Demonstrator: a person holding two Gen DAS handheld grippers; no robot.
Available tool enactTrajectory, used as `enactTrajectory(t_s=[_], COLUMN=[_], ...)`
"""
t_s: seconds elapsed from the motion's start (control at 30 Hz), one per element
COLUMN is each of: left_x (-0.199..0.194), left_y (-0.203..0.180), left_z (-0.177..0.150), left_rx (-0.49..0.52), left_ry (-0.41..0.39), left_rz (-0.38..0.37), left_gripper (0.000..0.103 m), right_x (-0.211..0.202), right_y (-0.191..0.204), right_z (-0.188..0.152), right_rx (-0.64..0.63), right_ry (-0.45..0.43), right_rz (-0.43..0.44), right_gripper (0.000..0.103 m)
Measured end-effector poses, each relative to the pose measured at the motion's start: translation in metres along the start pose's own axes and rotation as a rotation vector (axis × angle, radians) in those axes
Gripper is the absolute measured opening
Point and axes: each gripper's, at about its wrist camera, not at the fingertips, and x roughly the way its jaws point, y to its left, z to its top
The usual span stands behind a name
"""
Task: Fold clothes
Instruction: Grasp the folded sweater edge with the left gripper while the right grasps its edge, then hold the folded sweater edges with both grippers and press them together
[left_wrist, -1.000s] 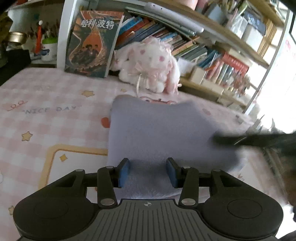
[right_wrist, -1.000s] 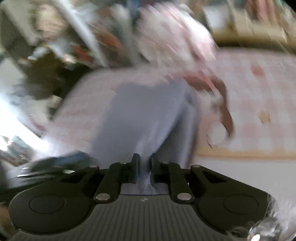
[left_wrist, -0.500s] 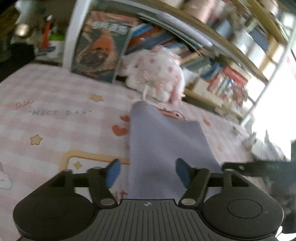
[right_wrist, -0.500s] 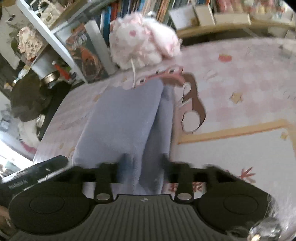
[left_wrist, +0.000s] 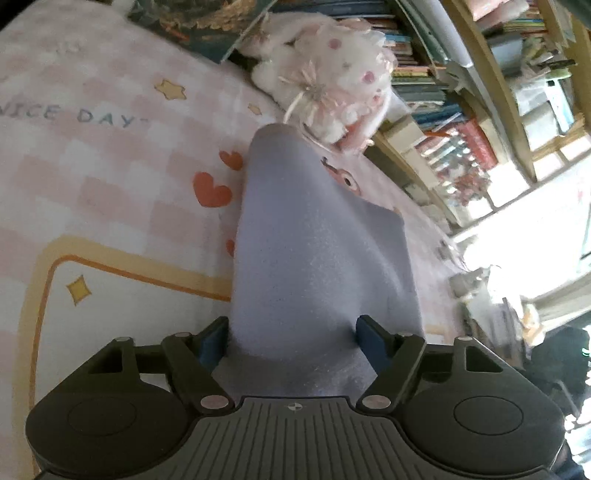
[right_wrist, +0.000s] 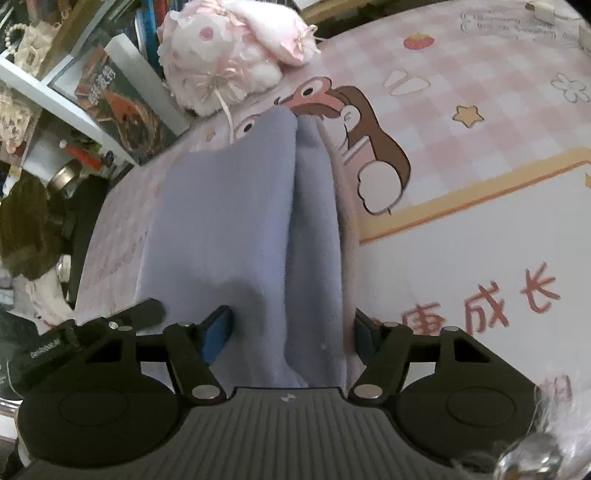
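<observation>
A: Garment (left_wrist: 317, 266), lavender fleece, lies doubled on the pink checked mat (left_wrist: 103, 177); both my grippers spread wide around its near edge, pinching nothing.

B: Risk?

A: Soft, thick pile; layers (right_wrist: 314, 240) could slide apart if one jaw catches only the top.

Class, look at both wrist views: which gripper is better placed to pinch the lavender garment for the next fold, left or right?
Probably the right. The right gripper is open around the stacked edges of the lavender garment, so closing catches both layers. The left gripper straddles only one smooth layer.
</observation>
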Motion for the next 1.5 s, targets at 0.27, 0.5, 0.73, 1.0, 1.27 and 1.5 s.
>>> enactTrajectory(t_s=[0.27,0.5,0.73,1.0,1.27,1.5], left_x=[-0.012,-0.005,0.002,-0.025,-0.052,-0.053], left_y=[-0.040,-0.001,-0.006,-0.042,-0.081,-0.107], left_z=[-0.014,0.002,0.002,-0.015,-0.039,-0.062], left_rx=[0.245,0.038,-0.001,0.078,0.112,0.116], left_ry=[0.010,0.086,0.048,-0.058,-0.168,-0.203], left_rz=[0.118,0.005,0.003,0.064,0.092,0.142], left_gripper=[0.055,0.067,0.055,0.046,0.046,0.047], right_x=[-0.020,-0.012,0.000,-0.024,-0.070,-0.095], right_y=[0.045,0.008,0.000,0.031,0.029,0.012], right_z=[-0.020,-0.010,-0.001,-0.010,-0.012,-0.015], right_rx=[-0.362,-0.093,-0.007,-0.249,-0.331,-0.368], right_ry=[-0.092,-0.003,0.012,-0.065,-0.141,-0.151], right_rz=[-0.096,-0.043,0.014,0.004,0.076,0.118], right_gripper=[0.028,0.051,0.051,0.029,0.029,0.029])
